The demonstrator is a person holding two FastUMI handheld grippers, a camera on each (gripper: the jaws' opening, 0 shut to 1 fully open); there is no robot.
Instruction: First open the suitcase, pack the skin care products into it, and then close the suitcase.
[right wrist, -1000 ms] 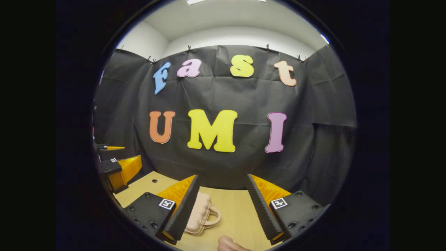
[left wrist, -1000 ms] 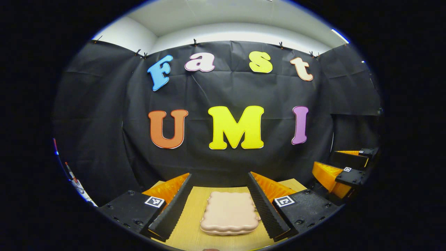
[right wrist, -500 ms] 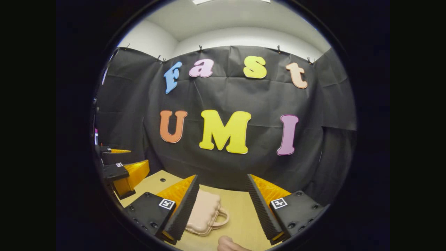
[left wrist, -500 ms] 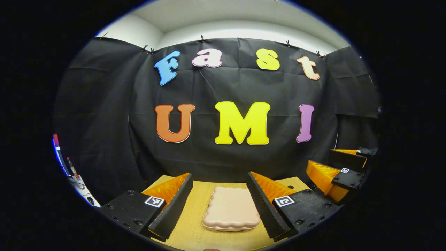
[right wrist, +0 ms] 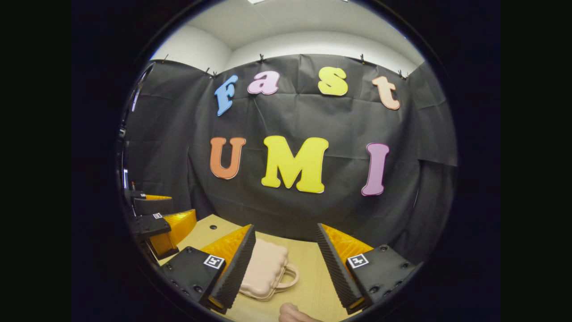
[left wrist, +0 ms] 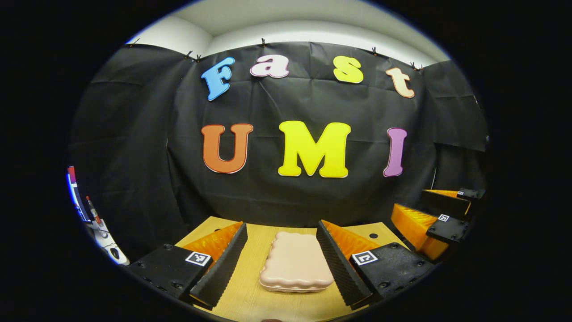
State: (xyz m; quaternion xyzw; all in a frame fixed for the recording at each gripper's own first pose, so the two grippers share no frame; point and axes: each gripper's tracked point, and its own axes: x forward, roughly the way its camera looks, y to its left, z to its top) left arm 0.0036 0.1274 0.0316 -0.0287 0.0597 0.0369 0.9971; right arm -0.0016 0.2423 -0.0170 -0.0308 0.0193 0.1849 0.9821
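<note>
Between the spread fingers of the left gripper (left wrist: 281, 264), untouched, the closed pink suitcase (left wrist: 296, 264) lies flat on the table (left wrist: 250, 308), scallop-edged; the right gripper (right wrist: 286, 268) gapes, empty.

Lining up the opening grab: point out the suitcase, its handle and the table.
suitcase (left wrist: 296, 261), left gripper view, middle of closed lid
handle (right wrist: 289, 277), right gripper view, curved loop
table (right wrist: 308, 264), right gripper view, bare wood

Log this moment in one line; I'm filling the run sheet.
suitcase: closed, flat on table | left gripper: open, suitcase between fingers | right gripper: open, empty
</note>
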